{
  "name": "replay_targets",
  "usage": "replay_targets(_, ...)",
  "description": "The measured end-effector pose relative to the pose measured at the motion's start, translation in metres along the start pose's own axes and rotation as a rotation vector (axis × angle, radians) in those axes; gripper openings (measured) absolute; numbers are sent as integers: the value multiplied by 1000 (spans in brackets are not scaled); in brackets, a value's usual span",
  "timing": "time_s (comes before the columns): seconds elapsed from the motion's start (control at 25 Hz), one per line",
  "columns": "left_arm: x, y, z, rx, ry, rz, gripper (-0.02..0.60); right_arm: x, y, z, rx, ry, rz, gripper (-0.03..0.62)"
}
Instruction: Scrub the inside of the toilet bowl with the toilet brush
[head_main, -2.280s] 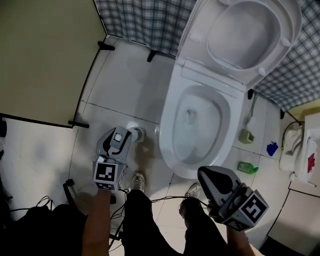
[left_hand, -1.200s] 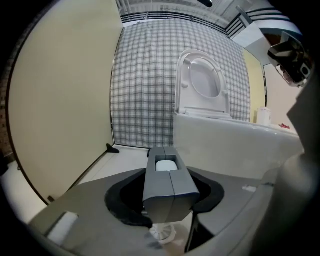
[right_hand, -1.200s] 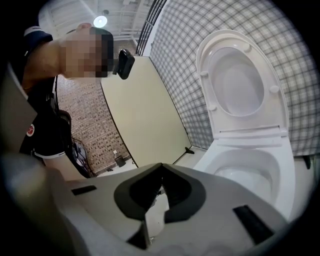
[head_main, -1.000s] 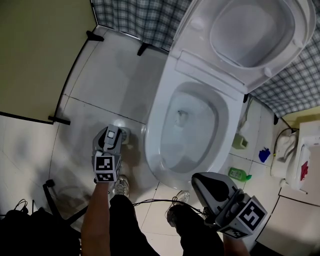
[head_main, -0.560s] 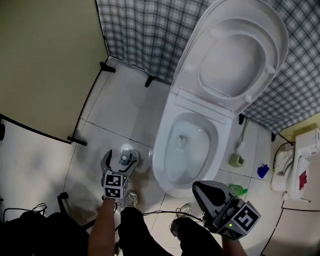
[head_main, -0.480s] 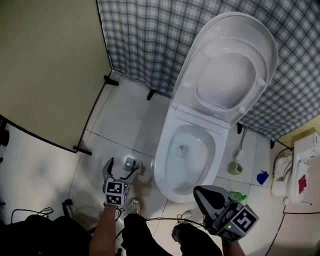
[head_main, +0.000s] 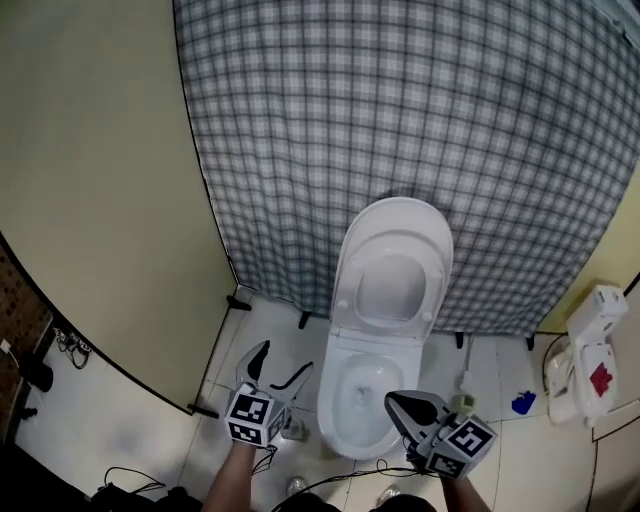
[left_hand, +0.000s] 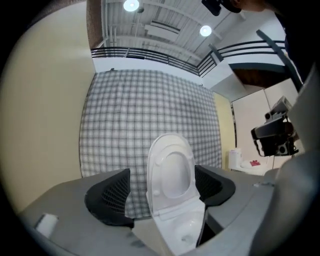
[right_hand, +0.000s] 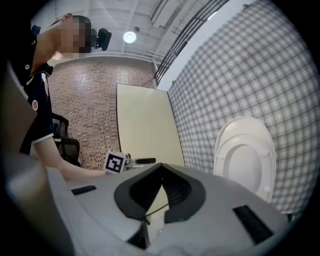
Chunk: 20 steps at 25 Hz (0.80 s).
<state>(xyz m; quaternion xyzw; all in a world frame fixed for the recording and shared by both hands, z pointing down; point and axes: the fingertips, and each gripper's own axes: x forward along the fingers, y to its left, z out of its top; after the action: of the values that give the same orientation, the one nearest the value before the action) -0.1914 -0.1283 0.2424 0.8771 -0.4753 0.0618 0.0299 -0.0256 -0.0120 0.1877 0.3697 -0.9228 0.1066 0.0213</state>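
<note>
The white toilet bowl (head_main: 358, 395) stands with its lid (head_main: 392, 275) raised against the checked curtain. My left gripper (head_main: 286, 356) is held up to the left of the bowl. Its jaws are wide and just starting to close, with nothing between them. In the left gripper view (left_hand: 162, 186) the lid (left_hand: 170, 170) and bowl (left_hand: 187, 232) show through the gap. A pale brush holder (head_main: 292, 430) stands on the floor below that gripper, partly hidden by its marker cube. My right gripper (head_main: 392, 399) is shut and empty in front of the bowl; in its own view (right_hand: 162, 172) the pads meet.
A checked curtain (head_main: 400, 120) hangs behind the toilet, and a yellowish partition (head_main: 110, 200) stands to the left. Right of the bowl are a white-handled tool in a green base (head_main: 463, 398), a blue item (head_main: 521, 403) and a white unit with a red mark (head_main: 590, 365). Cables lie on the floor.
The left gripper opened over the brush holder, let go of the handle and lifted away. The head view swung up and back, so the toilet looks smaller. The right gripper stayed shut.
</note>
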Motion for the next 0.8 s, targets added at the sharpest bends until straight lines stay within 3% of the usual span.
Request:
replay_targets(0.16,-4,-49,95,73,-54,-173,353,-23,0,60,-58,-85,-58,0)
replay_targets(0.32,-23,-99,159,118,-96,-338,290,-46,1,108,-94,-146,-109,0)
replay_targets(0.4,-34,-119,181,141,-109,-385,245,-58,1,127,-108,-170,-120,0)
replay_targets(0.52,-44,-151,211,157,-126,-409,89,-81,-2,155,-121,-190,-125,0)
replay_targets(0.68,-50,-210,241,139,-64,-474,52,-111,-2,192,-82,-191,-107,0)
replay_targets(0.8,-50,-228,231,117,-13,-523,24,-110,5,195,-85,-216,-98,0)
